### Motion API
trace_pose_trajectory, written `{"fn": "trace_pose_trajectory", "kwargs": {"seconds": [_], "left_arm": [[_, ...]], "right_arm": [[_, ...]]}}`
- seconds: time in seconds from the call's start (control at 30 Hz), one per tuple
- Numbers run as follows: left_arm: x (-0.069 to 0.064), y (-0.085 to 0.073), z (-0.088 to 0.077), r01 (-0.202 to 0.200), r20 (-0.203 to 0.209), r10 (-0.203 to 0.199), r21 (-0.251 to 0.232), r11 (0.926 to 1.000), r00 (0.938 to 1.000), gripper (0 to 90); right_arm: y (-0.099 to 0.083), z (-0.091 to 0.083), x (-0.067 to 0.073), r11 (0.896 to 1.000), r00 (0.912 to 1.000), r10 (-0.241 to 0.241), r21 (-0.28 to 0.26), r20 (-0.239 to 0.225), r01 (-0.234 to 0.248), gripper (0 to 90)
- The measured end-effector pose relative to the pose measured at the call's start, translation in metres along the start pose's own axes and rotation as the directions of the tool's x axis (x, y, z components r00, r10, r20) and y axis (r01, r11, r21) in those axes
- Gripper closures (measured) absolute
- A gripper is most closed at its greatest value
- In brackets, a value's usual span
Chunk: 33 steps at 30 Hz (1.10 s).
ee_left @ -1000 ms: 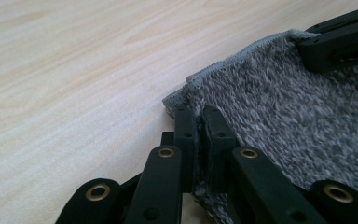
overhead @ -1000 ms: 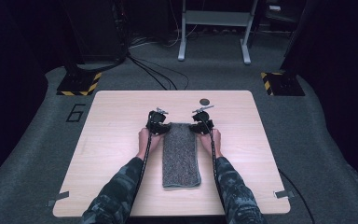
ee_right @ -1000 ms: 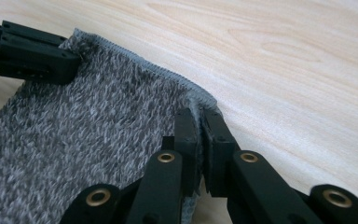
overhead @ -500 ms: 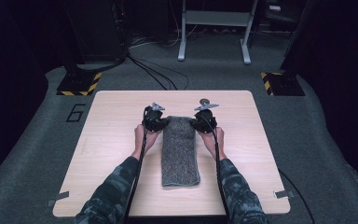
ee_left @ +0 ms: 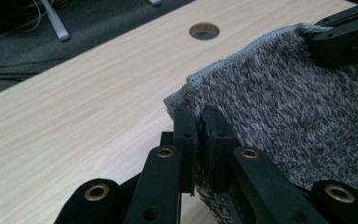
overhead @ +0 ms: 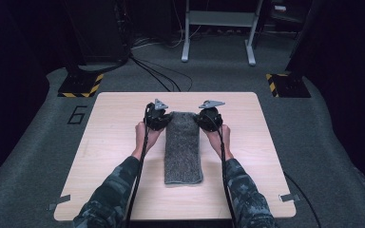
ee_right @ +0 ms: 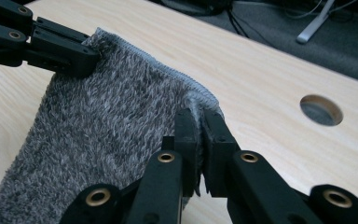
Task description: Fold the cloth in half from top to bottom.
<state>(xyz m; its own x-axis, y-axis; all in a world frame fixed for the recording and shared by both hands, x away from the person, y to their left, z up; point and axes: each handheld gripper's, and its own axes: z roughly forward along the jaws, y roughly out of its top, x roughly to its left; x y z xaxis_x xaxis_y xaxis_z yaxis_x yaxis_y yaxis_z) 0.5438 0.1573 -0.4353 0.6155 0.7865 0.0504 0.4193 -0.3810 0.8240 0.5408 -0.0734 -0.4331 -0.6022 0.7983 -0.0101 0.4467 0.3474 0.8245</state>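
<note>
The grey towel [overhead: 183, 147] lies folded into a long strip down the middle of the frame in the high view, on the pale wooden surface [overhead: 109, 142], and each far corner of it is pinched. The left gripper [overhead: 158, 118] has its jaws clamped tight on the corner at the strip's upper left; in the left gripper view the hemmed edge [ee_left: 242, 51] runs away toward the other gripper at the upper right of that frame. The right gripper [overhead: 208, 118] holds the opposite corner the same way, jaws narrow with the pile squeezed between them. Taking both corners of one short end keeps the edge taut and level, which I judge suits lifting that end to fold it back toward the person. A round hole [ee_right: 321, 110] in the surface sits beyond the towel.
</note>
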Motion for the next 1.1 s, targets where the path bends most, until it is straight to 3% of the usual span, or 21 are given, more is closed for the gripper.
{"fn": "trace_pose_trajectory", "kwargs": {"seconds": [0.2, 0.37, 0.53, 0.63, 0.7, 1.1], "left_arm": [[0.0, 0.001, -0.007, 0.006, 0.021, -0.005, -0.039, 0.9992, 0.9998, 84.7], [-0.005, -0.002, -0.017, -0.021, 0.032, 0.023, -0.065, 0.9977, 0.9992, 84.6], [-0.002, -0.002, -0.011, -0.038, 0.034, 0.04, -0.05, 0.998, 0.9986, 84.4], [0.006, -0.002, 0.002, -0.014, 0.03, 0.015, -0.032, 0.9994, 0.9994, 84.3], [0.007, -0.003, 0.005, -0.018, 0.026, 0.019, -0.023, 0.9996, 0.9995, 84.3], [0.0, -0.017, -0.007, -0.009, 0.084, 0.013, -0.047, 0.9988, 0.9964, 84.0]], "right_arm": [[0.002, -0.01, -0.002, 0.998, 0.9997, -0.009, -0.056, -0.022, 0.008, 85.4], [-0.002, -0.019, 0.003, 0.996, 0.9988, -0.041, -0.082, -0.028, 0.039, 85.2], [-0.003, -0.016, 0.001, 0.996, 0.9985, -0.048, -0.08, -0.026, 0.046, 85.1], [0.0, -0.005, -0.003, 0.997, 0.9987, -0.045, -0.063, -0.022, 0.044, 85.1], [0.002, 0.0, -0.006, 0.998, 0.999, -0.039, -0.053, -0.02, 0.038, 85.1], [-0.015, -0.015, 0.006, 0.996, 0.9969, -0.062, -0.074, -0.048, 0.058, 84.9]]}}
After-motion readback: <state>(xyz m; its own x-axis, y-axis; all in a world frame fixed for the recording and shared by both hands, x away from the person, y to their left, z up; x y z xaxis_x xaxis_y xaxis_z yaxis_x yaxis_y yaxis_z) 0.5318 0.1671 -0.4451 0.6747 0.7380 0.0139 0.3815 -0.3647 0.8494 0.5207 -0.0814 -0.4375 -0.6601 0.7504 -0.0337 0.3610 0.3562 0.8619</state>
